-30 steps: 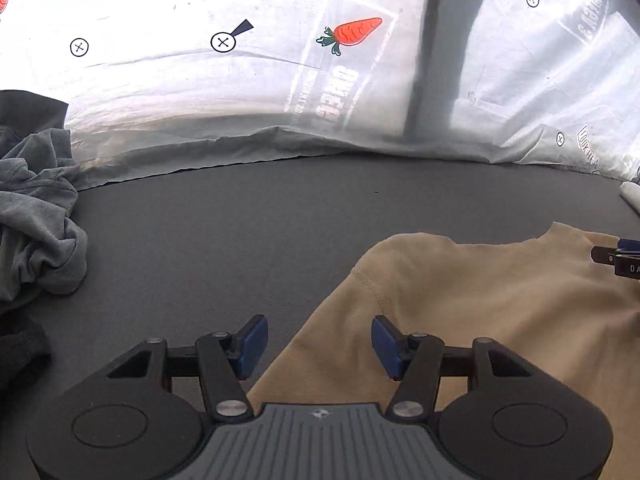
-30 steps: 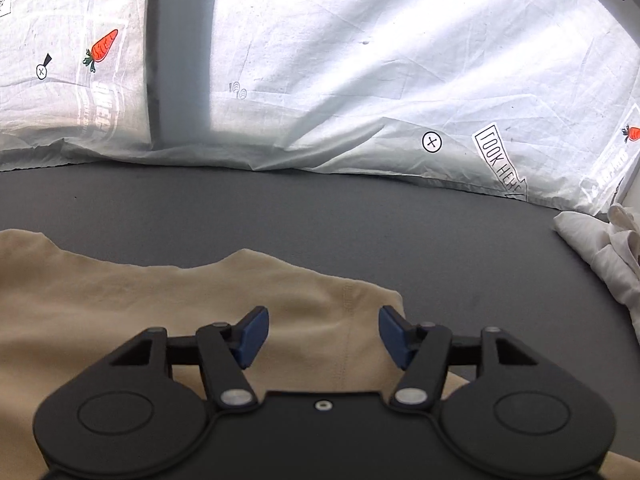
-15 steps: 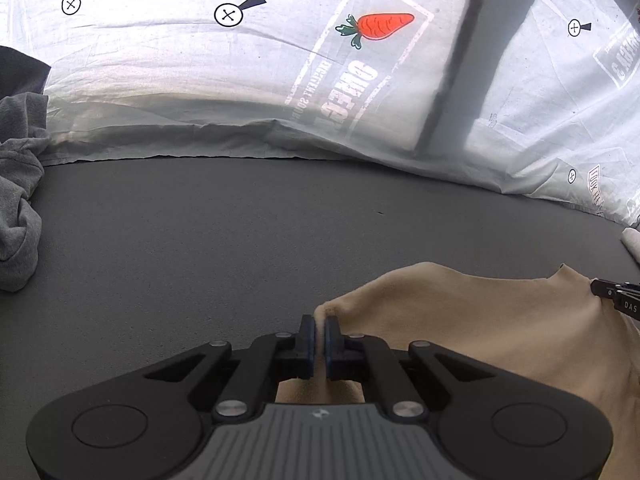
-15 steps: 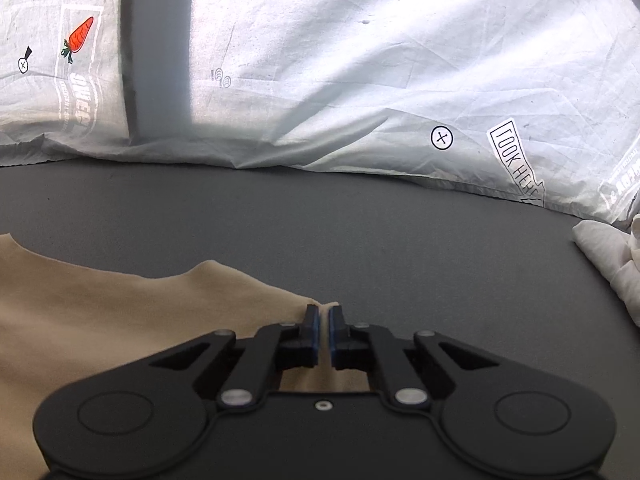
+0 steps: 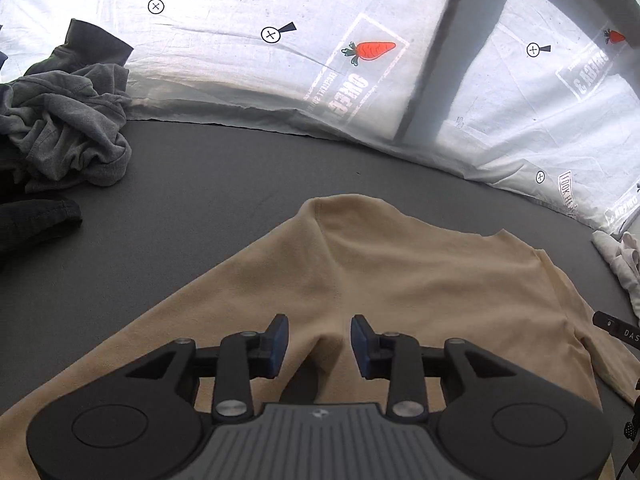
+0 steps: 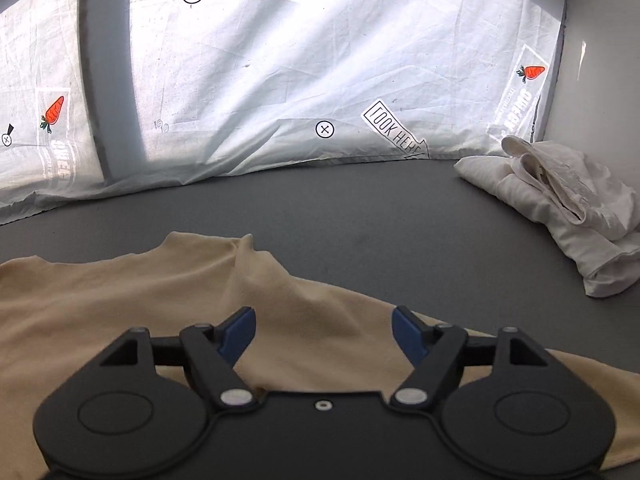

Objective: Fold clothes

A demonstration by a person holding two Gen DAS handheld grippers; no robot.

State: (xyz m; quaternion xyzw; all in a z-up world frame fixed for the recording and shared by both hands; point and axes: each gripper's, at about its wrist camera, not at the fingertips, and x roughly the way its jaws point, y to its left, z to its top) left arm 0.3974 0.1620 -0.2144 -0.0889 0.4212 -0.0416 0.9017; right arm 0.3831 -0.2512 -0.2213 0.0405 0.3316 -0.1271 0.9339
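I have just let go of the tan shirt [image 5: 400, 280], so next I should smooth it flat before I fold. My left hand-held gripper [image 5: 319, 340] has just opened a little. My right hand-held gripper [image 6: 323, 334] has opened wide. The shirt lies on the gray tabletop [image 5: 224, 184], just under and beyond both, pinched by neither.

On the white backdrop sheet [image 6: 280, 80] I read "LOOK HERE" [image 6: 394, 131] inside an arrow-shaped label; the mirrored print under the carrot [image 5: 374, 50] stays illegible.
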